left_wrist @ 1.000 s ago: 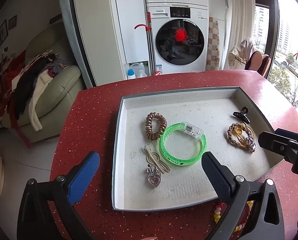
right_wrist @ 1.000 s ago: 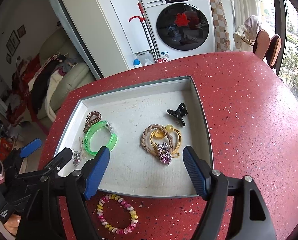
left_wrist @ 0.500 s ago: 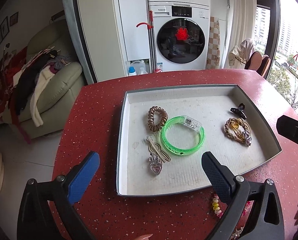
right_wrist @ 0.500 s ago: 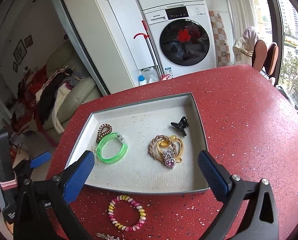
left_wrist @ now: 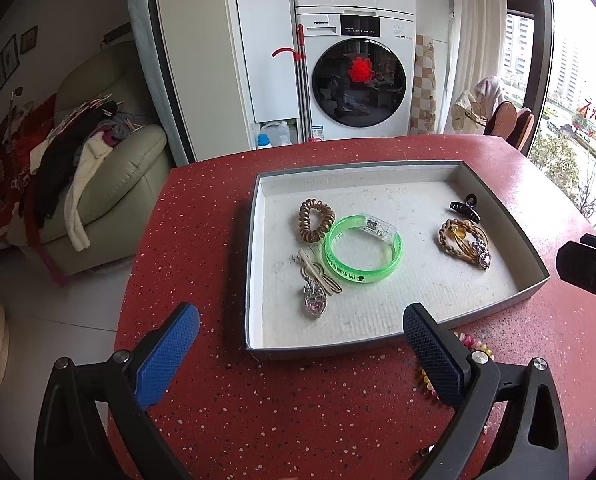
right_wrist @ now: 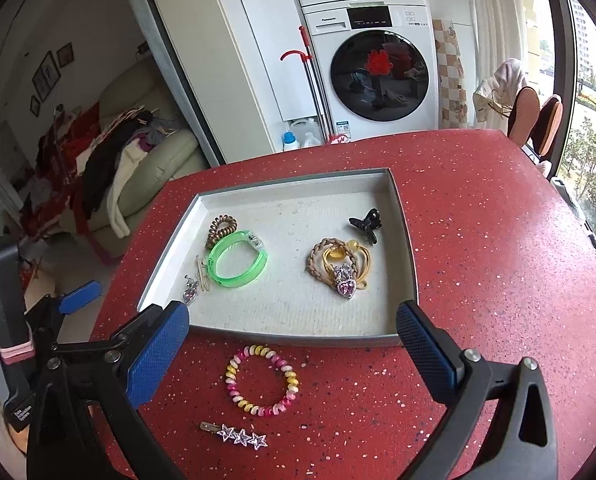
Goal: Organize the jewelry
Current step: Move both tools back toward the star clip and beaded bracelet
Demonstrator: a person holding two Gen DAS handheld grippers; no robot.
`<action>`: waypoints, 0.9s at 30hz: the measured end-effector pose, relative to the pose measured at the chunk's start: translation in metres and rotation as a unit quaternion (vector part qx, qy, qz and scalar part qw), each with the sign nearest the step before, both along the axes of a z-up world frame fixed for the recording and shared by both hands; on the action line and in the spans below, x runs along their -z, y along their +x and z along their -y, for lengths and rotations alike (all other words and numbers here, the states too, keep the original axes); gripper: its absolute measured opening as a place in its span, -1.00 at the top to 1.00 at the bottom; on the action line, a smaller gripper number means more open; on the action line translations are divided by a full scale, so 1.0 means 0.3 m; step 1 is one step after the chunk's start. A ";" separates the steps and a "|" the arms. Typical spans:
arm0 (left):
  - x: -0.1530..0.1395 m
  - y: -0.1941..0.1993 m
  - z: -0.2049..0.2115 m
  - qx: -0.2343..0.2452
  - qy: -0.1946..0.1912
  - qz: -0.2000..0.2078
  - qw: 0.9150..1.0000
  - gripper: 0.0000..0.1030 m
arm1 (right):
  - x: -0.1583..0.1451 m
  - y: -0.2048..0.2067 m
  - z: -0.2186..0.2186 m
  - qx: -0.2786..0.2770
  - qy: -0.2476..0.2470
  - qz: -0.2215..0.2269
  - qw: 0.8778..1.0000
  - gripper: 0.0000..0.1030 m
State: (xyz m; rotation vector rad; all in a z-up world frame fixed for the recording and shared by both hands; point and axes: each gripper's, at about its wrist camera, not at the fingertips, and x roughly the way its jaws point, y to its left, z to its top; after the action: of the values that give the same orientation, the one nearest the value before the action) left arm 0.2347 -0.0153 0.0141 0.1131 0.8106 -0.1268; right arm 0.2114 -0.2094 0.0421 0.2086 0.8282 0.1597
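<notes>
Left wrist view: left gripper [left_wrist: 300,344] held above the red speckled table [left_wrist: 202,240], jaws spread wide, nothing between them. Ahead, a shallow grey tray [left_wrist: 251,248] with a pale lining. In it: brown spiral hair tie [left_wrist: 316,220] touching a green bangle [left_wrist: 363,250]; just below these, a beige hair loop and a heart charm [left_wrist: 313,300]; near the right wall, a black claw clip [left_wrist: 464,207] and a tangle of gold and braided pieces [left_wrist: 464,242]. A beaded piece peeks out behind the right finger, mostly hidden; possibly the coil bracelet. Right wrist view: right gripper [right_wrist: 292,350] also released, jaws fully apart and empty, hovering over the near tray edge. On the table outside the tray, between the fingers, a pink-and-yellow coil bracelet [right_wrist: 262,380]; nearer the camera, a star hair clip [right_wrist: 236,435], apart from it. Washing machine [right_wrist: 378,72] in background.
</notes>
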 end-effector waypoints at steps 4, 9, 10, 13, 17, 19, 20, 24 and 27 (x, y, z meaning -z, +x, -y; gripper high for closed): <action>0.008 -0.022 -0.007 0.000 0.000 -0.005 1.000 -1.00 | 0.000 -0.028 -0.010 -0.007 0.000 -0.001 1.000 -0.99; 0.023 -0.062 -0.004 0.012 -0.001 -0.012 1.000 -1.00 | 0.012 -0.057 -0.022 -0.018 0.004 -0.011 1.000 -0.99; 0.025 -0.070 -0.004 0.014 -0.002 -0.014 1.000 -1.00 | 0.017 -0.063 -0.024 -0.020 0.006 -0.014 1.000 -0.99; 0.035 -0.096 -0.004 0.018 -0.003 -0.018 1.000 -1.00 | 0.033 -0.078 -0.029 -0.027 0.006 -0.022 0.999 -0.99; 0.067 -0.134 -0.012 0.020 -0.004 -0.030 0.999 -1.00 | 0.065 -0.092 -0.031 -0.029 0.009 -0.036 0.999 -0.99; 0.083 -0.153 -0.018 0.020 -0.006 -0.037 0.999 -1.00 | 0.086 -0.095 -0.031 -0.029 0.008 -0.045 0.999 -0.99; 0.092 -0.165 -0.021 0.021 -0.007 -0.040 0.999 -1.00 | 0.098 -0.096 -0.031 -0.029 0.008 -0.050 0.998 -0.99; 0.126 -0.216 -0.028 0.023 -0.009 -0.050 0.998 -1.00 | 0.147 -0.097 -0.034 -0.026 0.004 -0.071 0.997 -0.99; 0.145 -0.249 -0.023 0.028 -0.007 -0.054 0.998 -1.00 | 0.180 -0.095 -0.031 -0.022 0.001 -0.084 0.996 -0.99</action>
State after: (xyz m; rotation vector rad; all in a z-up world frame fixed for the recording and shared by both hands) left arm 0.1600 -0.0083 -0.0295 0.1165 0.9153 -0.1920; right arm 0.1830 -0.2002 -0.0118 0.2079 0.9997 0.1863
